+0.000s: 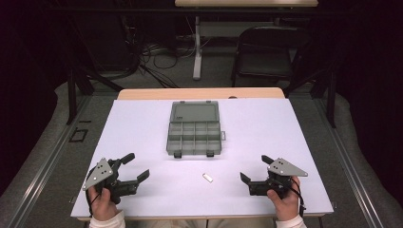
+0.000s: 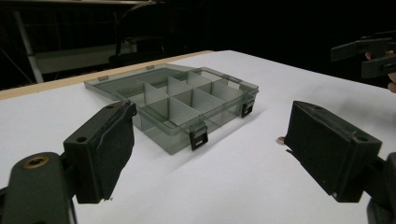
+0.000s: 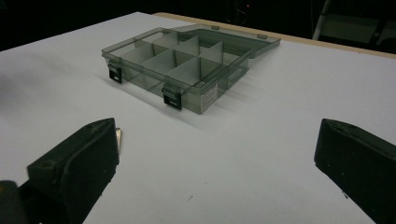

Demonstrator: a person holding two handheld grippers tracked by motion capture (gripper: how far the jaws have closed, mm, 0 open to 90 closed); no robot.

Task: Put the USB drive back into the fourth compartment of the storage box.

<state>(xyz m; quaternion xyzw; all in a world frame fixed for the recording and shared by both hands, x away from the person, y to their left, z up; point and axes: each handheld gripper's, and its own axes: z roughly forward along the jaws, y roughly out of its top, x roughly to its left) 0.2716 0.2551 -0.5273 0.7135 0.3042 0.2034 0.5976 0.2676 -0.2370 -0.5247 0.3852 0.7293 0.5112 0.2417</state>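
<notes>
- Both tools stand idle: left gripper [image 1: 134, 167] and right gripper [image 1: 252, 170] rest near the front edge of the white table [image 1: 142, 123], jaws spread wide, nothing between them.
- Small flat piece [image 1: 207, 178] — pale, oblong, possibly metal; too small to name further — lies on the bare table between the two grippers, somewhat nearer the right one, well short of the box. In the right gripper view it peeks out just behind the left-hand jaw [image 3: 119, 139].
- Handling, as judged: light and stiff, thin and lying flat, so likely to slide on the smooth surface rather than lift. A pinch across its short width, jaws lowered to the tabletop, looks soundest.
- Orientation: long axis runs diagonally in the high view — from upper left to lower right. Which end leads cannot be told.
- Compartment box [image 1: 194, 135] — smoky translucent plastic — sits at mid-table, lid [image 1: 195, 112] folded flat open away from the person, two black latches [image 2: 198, 137] facing the grippers. No contents are visible in its compartments.
</notes>
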